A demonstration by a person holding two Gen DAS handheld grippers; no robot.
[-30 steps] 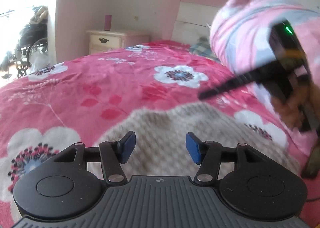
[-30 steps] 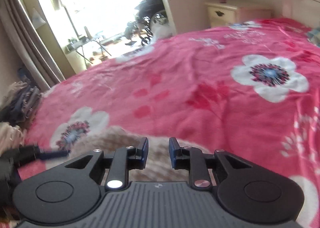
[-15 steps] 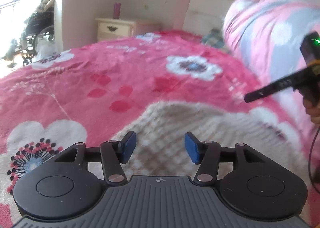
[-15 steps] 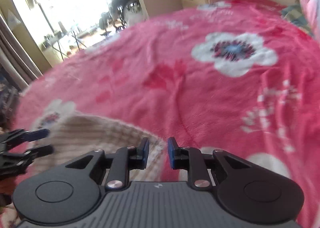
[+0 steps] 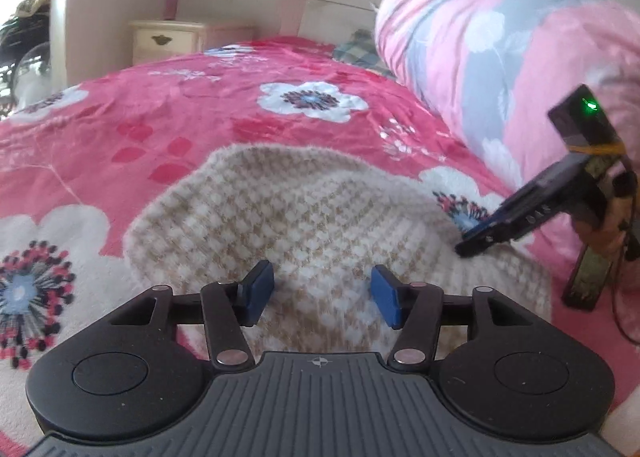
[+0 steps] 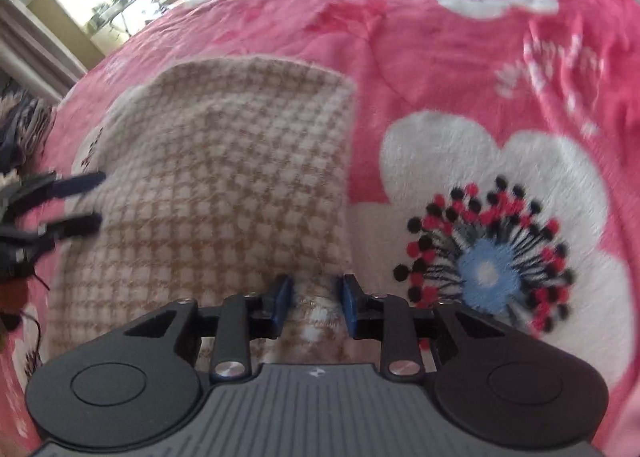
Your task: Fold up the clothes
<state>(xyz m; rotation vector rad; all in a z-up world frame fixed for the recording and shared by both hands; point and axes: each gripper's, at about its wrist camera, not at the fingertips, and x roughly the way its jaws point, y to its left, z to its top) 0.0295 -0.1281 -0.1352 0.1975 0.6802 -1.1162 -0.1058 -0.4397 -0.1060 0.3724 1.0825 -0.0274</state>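
We're over the pink floral bedspread, and lying flat on it is a beige houndstooth knit garment. In the right wrist view its long axis runs away from us toward the far edge. Our left gripper hovers at its near edge, jaws spread wide, holding nothing. Our right gripper sits at the garment's right-hand corner, jaws partly apart with cloth between them; we can't tell if it's pinched.

Beige-and-white houndstooth garment on pink floral bedspread.
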